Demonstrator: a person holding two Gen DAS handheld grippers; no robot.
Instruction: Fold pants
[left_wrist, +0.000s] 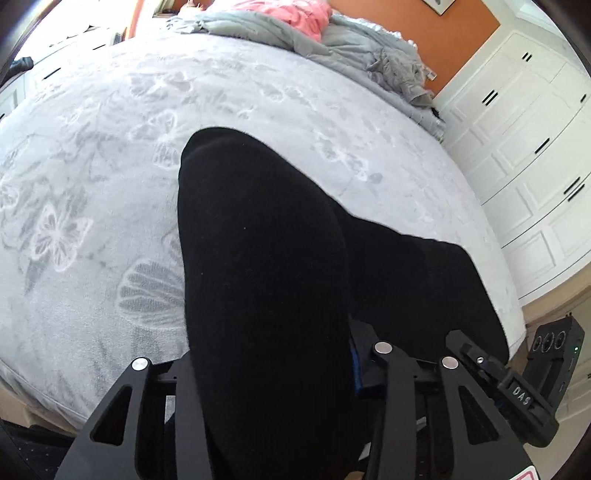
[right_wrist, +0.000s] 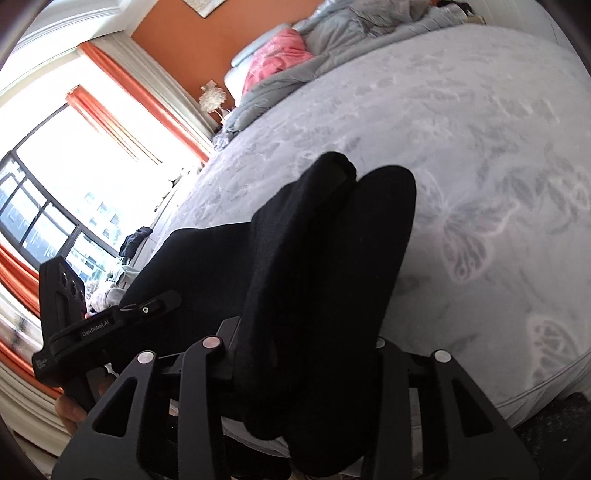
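Pants (left_wrist: 266, 258) of black, matte, fleecy-looking cloth draped over both tools and trailed down onto the bed (left_wrist: 92, 184), whose grey cover was printed with butterflies. In the left wrist view the left tool (left_wrist: 266, 369) was buried under the fabric; its jaws stood fairly narrow with a thick fold running between them, so it appeared to be closed on the cloth, though the pads themselves were hidden. Further right in that view, a second layer of the garment spread toward the bed's edge, and the right tool's body showed just beyond it, near white cupboard doors (left_wrist: 524, 140).

In the right wrist view, the right tool (right_wrist: 306, 369) likewise sat under two rounded folds of the pants, jaws narrow and seemingly pinching the cloth.

By my judgement the fabric was soft, limp and light, with no stiffness to hold a crease by itself; it would sag wherever unsupported and bunch if dragged. It looked grippy rather than slick, so a pinch should hold. The sensible hold was at the outer edges or corners, both layers together, kept taut between the two tools.
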